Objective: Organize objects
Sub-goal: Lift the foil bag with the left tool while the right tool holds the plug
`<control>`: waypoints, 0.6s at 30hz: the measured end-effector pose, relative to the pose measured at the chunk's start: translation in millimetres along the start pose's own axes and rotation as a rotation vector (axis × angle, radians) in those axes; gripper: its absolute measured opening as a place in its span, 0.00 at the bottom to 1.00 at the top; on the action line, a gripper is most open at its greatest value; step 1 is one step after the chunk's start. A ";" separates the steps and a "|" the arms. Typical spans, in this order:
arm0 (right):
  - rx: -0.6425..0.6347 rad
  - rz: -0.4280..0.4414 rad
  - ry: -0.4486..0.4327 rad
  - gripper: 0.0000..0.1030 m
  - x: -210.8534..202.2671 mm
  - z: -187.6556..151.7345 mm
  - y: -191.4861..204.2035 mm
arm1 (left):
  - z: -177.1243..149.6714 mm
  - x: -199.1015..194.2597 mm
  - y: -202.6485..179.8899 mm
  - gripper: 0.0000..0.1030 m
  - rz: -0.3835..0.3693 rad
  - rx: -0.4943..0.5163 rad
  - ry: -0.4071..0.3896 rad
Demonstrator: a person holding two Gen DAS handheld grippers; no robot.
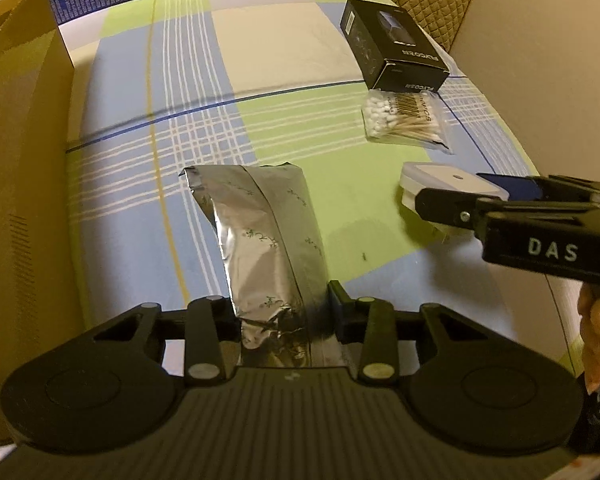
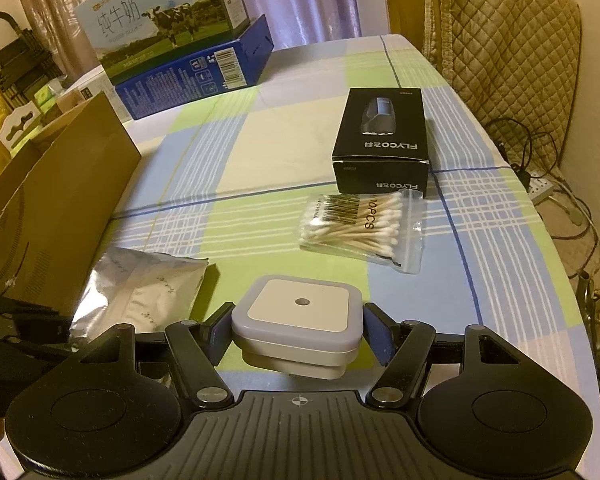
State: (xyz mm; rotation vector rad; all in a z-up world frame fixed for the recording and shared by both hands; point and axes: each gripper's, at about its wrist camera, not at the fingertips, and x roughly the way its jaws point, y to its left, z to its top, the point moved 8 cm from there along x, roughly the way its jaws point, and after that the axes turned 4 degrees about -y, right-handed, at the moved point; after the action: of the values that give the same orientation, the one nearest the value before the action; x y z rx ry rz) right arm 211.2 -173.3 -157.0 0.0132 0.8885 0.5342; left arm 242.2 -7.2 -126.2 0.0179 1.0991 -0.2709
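The silver foil pouch (image 1: 266, 240) is sitting clamped between the fingers of the left gripper (image 1: 284, 312), its sealed end stretching forward over the checked tablecloth (image 1: 292, 120), close beside the open cardboard box (image 1: 20, 200) on the left. The left gripper is pointing level along the table. To its right, the right gripper (image 2: 298, 330) is closing its blue pads (image 2: 376, 336) on both sides of a white square night light (image 2: 298, 320), holding it low above the cloth; part of the holding hand (image 1: 598, 320) is showing behind it. Farther ahead, a bag of cotton swabs (image 2: 360, 228) is lying just in front of a black Flyco box (image 2: 382, 140). Milk cartons (image 2: 160, 20) are standing at the far edge.
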 end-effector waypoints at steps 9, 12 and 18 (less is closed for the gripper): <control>-0.001 -0.010 -0.010 0.63 -10.4 -4.9 7.9 | 2.4 -27.5 -5.9 0.32 0.011 0.029 -0.048; 0.001 -0.020 -0.013 0.63 -22.0 -9.8 13.8 | 0.9 -38.5 -9.1 0.32 0.006 0.037 -0.061; -0.001 -0.029 -0.035 0.63 -50.4 -18.4 27.9 | -8.7 -58.3 -13.5 0.32 0.002 0.043 -0.080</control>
State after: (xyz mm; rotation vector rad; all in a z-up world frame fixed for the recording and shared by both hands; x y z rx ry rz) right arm 159.7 -175.4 -125.4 0.0091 0.8530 0.5058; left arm 206.8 -6.9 -77.2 0.0465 1.0138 -0.2912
